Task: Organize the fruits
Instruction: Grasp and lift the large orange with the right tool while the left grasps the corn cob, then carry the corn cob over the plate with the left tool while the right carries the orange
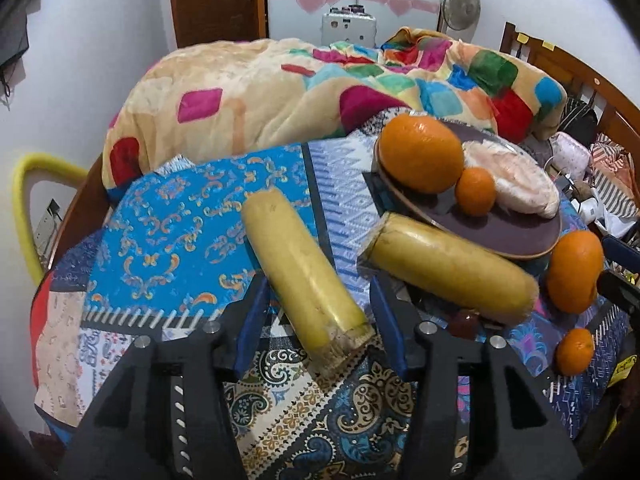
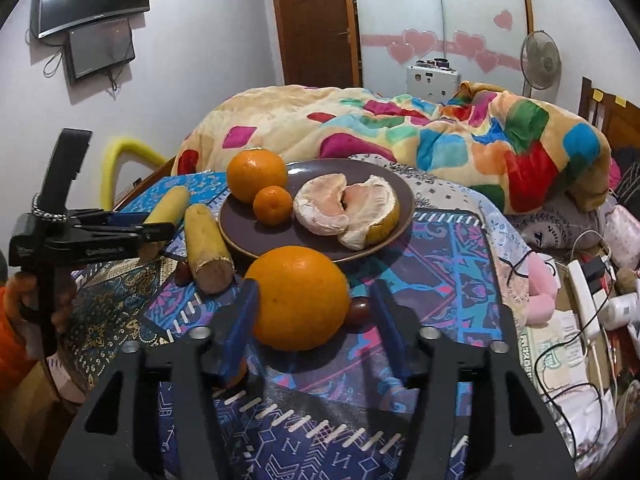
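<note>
My left gripper [image 1: 320, 282] is open, its blue pads either side of a yellow banana piece [image 1: 304, 280] lying on the patterned cloth, not pressing it. A second banana piece [image 1: 448, 268] lies to its right. The brown plate [image 2: 404, 216] carries a large orange [image 2: 256, 176], a small orange [image 2: 272, 205] and a peeled pomelo [image 2: 344, 208]. My right gripper [image 2: 314, 286] is open around another large orange [image 2: 300, 300] in front of the plate; there is a gap at the right pad. The left gripper [image 2: 152, 228] shows side-on at the left.
A small orange [image 1: 575, 351] and a dark red fruit [image 2: 358, 310] lie on the cloth near the plate. A heaped colourful blanket [image 2: 400, 128] rises behind. A power strip with cables [image 2: 584, 292] and clutter fill the right side. A yellow foam-padded frame [image 1: 24, 208] stands at the left.
</note>
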